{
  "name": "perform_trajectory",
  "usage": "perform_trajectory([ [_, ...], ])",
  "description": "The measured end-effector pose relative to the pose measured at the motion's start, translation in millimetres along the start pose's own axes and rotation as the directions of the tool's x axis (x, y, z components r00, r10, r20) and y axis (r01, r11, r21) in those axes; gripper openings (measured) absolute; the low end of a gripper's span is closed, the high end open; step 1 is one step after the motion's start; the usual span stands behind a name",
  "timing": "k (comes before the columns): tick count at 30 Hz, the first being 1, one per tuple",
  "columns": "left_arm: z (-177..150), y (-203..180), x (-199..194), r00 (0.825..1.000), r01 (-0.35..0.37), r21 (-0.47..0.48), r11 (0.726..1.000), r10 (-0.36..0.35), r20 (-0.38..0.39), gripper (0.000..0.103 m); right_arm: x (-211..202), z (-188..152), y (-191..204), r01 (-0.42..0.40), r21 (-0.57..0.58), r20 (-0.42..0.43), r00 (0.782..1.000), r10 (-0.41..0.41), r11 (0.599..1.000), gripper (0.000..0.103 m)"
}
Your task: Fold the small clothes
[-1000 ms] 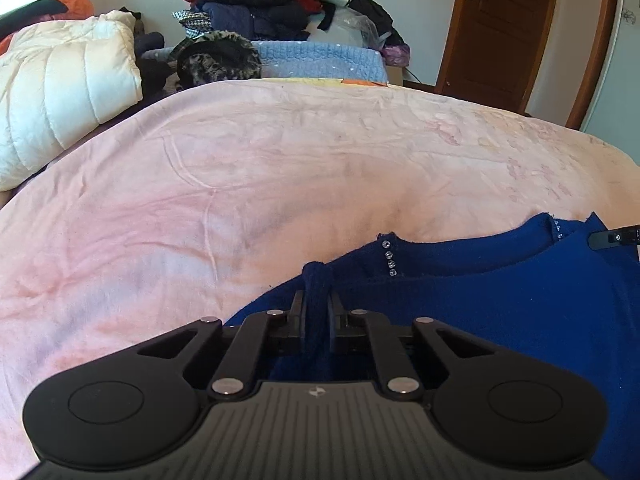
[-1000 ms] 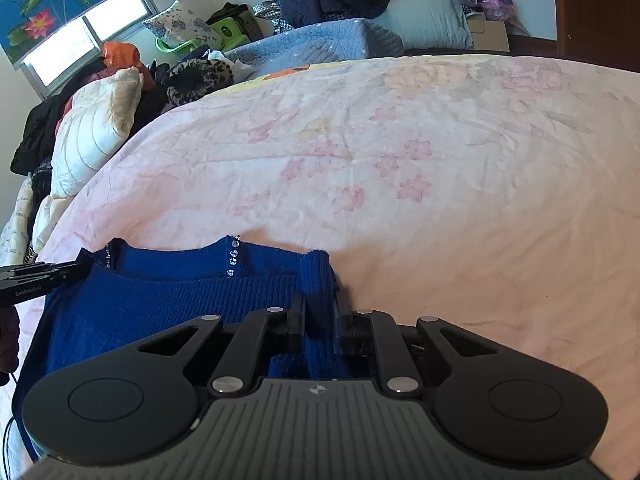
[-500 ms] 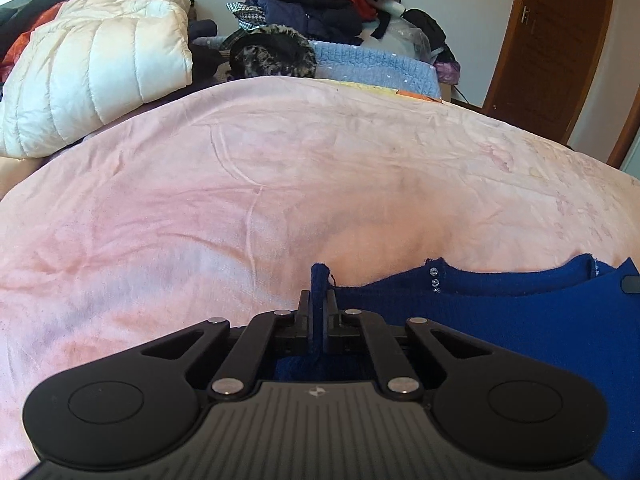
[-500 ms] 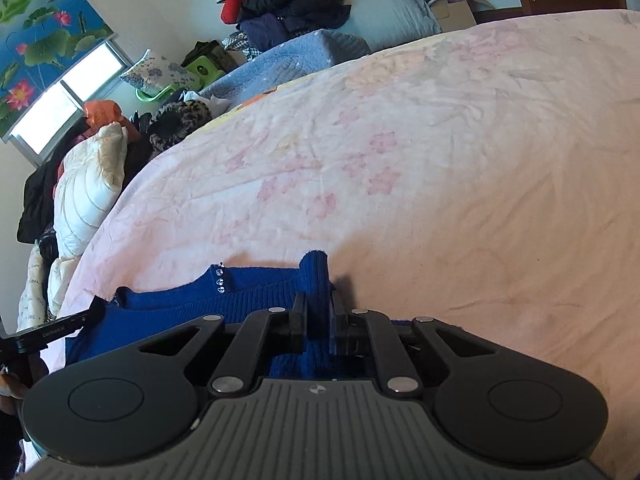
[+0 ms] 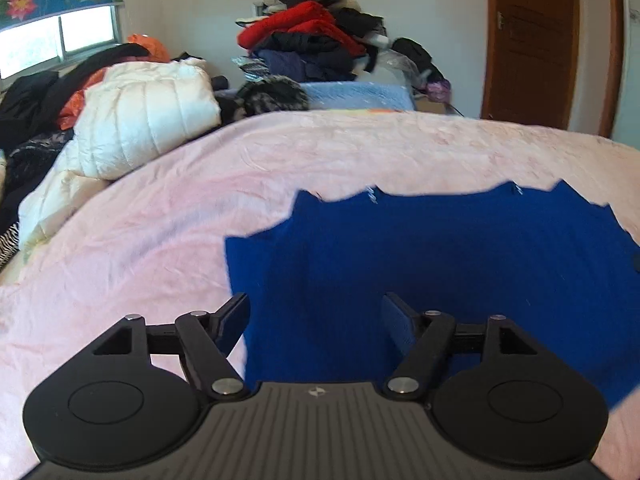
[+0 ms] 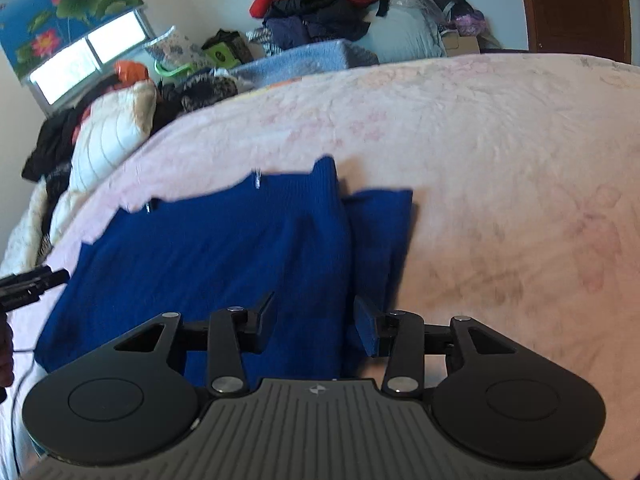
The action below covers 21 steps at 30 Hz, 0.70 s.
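Observation:
A blue knit sweater (image 5: 460, 264) lies flat on the pink bedspread (image 5: 160, 232), its neckline with small silver beads toward the far side. It also shows in the right wrist view (image 6: 224, 248), with one sleeve (image 6: 380, 232) lying alongside its right edge. My left gripper (image 5: 316, 320) is open and empty, raised over the sweater's left part. My right gripper (image 6: 314, 320) is open and empty, raised over the sweater's right part near the sleeve. The left gripper's tip (image 6: 36, 282) shows at the left edge of the right wrist view.
A white puffer jacket (image 5: 148, 120) lies at the bed's far left. A pile of red and dark clothes (image 5: 312, 44) and a light blue blanket (image 5: 360, 94) sit beyond the far edge. A brown door (image 5: 532, 40) stands at the back right.
Both grippers were shut on the sweater's shoulders; now both have opened, let it go and pulled up and back. The sweater now lies spread on the bed.

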<state>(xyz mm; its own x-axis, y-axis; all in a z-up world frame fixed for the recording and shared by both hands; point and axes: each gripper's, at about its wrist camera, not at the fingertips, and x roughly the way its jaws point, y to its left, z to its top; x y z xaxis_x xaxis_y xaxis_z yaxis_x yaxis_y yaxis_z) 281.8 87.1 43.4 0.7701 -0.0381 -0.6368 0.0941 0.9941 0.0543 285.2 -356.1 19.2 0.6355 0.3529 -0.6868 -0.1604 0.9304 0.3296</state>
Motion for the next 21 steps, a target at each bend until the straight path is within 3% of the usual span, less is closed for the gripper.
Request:
perform_trajectory([
  [2, -12.5, -10.1, 7.3, 0.999, 0.009, -0.002, 1.0, -0.009, -0.047, 0.072, 2.8, -13.4, 8.6, 0.035, -0.039, 0.013, 0.999, -0.035, 0.999, 0.039],
  [3, -16.2, -13.0, 10.8, 0.998, 0.003, -0.013, 1.0, -0.003, -0.062, 0.072, 3.0, -14.8, 11.2, 0.046, -0.043, 0.021, 0.999, -0.045, 0.998, 0.029],
  [4, -19.2, -13.5, 13.2, 0.997, 0.008, -0.028, 1.0, -0.01, -0.072, 0.071, 2.7, -13.4, 11.7, 0.042, -0.034, 0.023, 0.999, -0.041, 0.999, 0.008],
  [6, -21.0, -11.3, 13.9, 0.997, 0.014, -0.051, 0.999, -0.018, -0.075, 0.069, -0.1, -8.9, 9.3, -0.021, 0.019, 0.009, 1.0, 0.021, 1.0, 0.008],
  [12, -23.5, -9.8, 15.8, 0.995, 0.016, -0.061, 0.998, -0.022, -0.093, 0.064, 0.8, -14.7, -5.3, 0.037, 0.038, 0.003, 0.999, -0.038, 0.999, 0.006],
  [14, -24.7, -10.3, 15.8, 0.996, 0.014, -0.063, 0.998, -0.02, -0.089, 0.064, 0.6, -19.9, -5.7, 0.032, 0.049, 0.035, 0.999, -0.034, 0.998, 0.007],
  [17, -25.4, -11.2, 14.7, 0.997, 0.009, -0.063, 0.998, -0.014, -0.082, 0.064, -3.6, -22.0, -3.4, 0.013, 0.095, 0.066, 0.998, -0.019, 0.995, 0.025],
  [19, -26.6, -11.3, 12.4, 0.997, 0.005, -0.063, 0.998, -0.01, -0.075, 0.065, -11.9, -24.3, -3.7, -0.003, 0.118, 0.072, 0.997, -0.006, 0.993, 0.042],
  [21, -28.2, -10.4, 8.9, 0.998, 0.002, -0.066, 0.998, -0.007, -0.068, 0.065, -23.1, -28.8, -3.6, -0.016, 0.138, 0.086, 0.996, 0.004, 0.99, 0.048],
])
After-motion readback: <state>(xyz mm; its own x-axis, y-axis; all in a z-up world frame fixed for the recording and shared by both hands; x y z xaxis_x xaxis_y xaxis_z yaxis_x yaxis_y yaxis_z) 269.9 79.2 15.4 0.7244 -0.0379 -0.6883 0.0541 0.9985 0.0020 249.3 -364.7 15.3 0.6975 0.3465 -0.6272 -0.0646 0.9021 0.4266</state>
